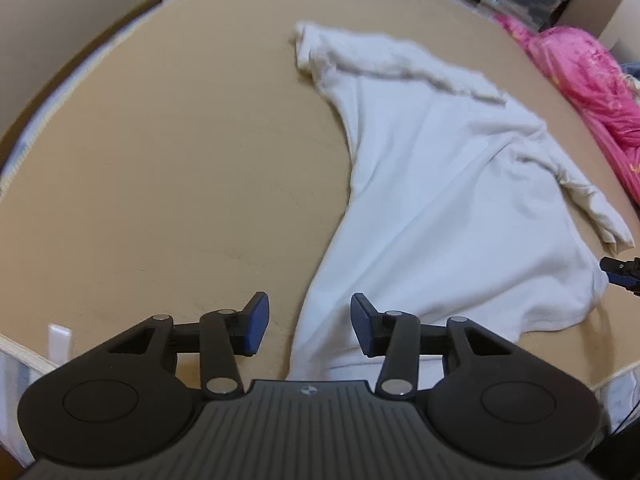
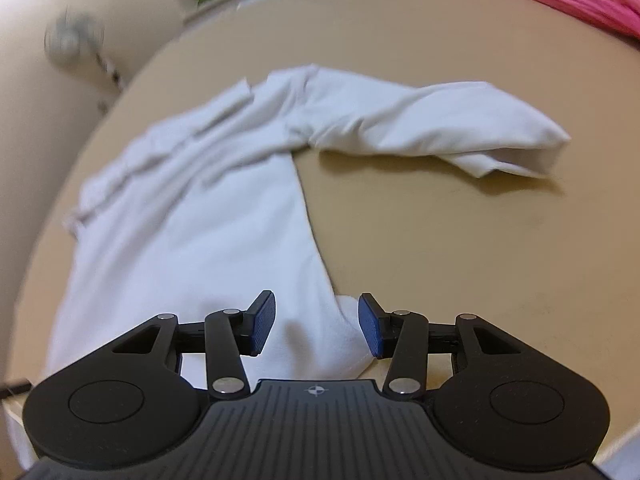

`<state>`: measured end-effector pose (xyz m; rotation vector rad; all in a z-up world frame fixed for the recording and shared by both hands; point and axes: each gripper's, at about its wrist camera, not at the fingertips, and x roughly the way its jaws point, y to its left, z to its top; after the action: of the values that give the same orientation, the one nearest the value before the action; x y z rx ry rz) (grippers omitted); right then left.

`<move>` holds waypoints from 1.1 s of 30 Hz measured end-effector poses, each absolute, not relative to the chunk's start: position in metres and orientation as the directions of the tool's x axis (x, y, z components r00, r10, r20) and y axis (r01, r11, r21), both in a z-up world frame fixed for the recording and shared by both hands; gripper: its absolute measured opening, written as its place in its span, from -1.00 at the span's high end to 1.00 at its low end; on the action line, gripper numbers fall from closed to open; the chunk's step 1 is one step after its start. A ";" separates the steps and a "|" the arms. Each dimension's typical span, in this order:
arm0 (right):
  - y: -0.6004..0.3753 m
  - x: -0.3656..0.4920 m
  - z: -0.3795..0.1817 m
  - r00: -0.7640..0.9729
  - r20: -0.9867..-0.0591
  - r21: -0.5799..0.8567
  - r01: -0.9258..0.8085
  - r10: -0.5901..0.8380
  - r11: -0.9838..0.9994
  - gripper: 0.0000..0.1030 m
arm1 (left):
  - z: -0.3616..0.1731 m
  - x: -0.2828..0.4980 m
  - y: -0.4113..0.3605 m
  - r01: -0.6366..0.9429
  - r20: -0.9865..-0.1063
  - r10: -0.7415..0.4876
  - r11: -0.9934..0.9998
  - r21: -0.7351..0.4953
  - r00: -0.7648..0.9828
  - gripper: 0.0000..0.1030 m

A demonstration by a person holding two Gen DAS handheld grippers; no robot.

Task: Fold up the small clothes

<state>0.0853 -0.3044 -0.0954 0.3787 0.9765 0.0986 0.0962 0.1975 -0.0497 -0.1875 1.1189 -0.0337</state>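
My left claw point(image 1: 308, 326) stands open over the tan board point(image 1: 180, 168), its pads clear of the white long-sleeved shirt point(image 1: 440, 208), whose hem edge lies between them below. The shirt lies flat, long axis running from the near hem away toward the far collar, one sleeve point(image 2: 440, 124) flung out sideways to the right. My right claw point(image 2: 316, 326) is open too, with the hem's right corner between its pads, untouched. A pink garment point(image 1: 580, 76) lies at the board's far right.
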 end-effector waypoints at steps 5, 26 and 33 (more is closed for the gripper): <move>-0.295 0.104 -0.116 0.508 -0.835 0.297 0.097 0.209 0.950 0.10 | -0.072 0.108 0.191 -0.099 -0.926 -0.134 0.979 -0.180 0.353 0.05; -0.423 -0.052 -0.039 0.720 -0.449 0.677 -0.114 0.530 0.727 0.89 | -0.009 0.000 0.212 0.107 -0.786 -0.365 0.926 -0.362 0.499 0.99; -0.427 -0.061 -0.092 0.493 -0.773 0.478 0.036 0.400 0.878 0.70 | -0.032 0.006 0.191 0.108 -0.864 -0.321 0.947 -0.303 0.389 0.58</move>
<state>-0.0612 -0.4269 -0.0924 0.4700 1.0414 0.2307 0.0065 0.1914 -0.0320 -0.2104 1.1413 -0.2751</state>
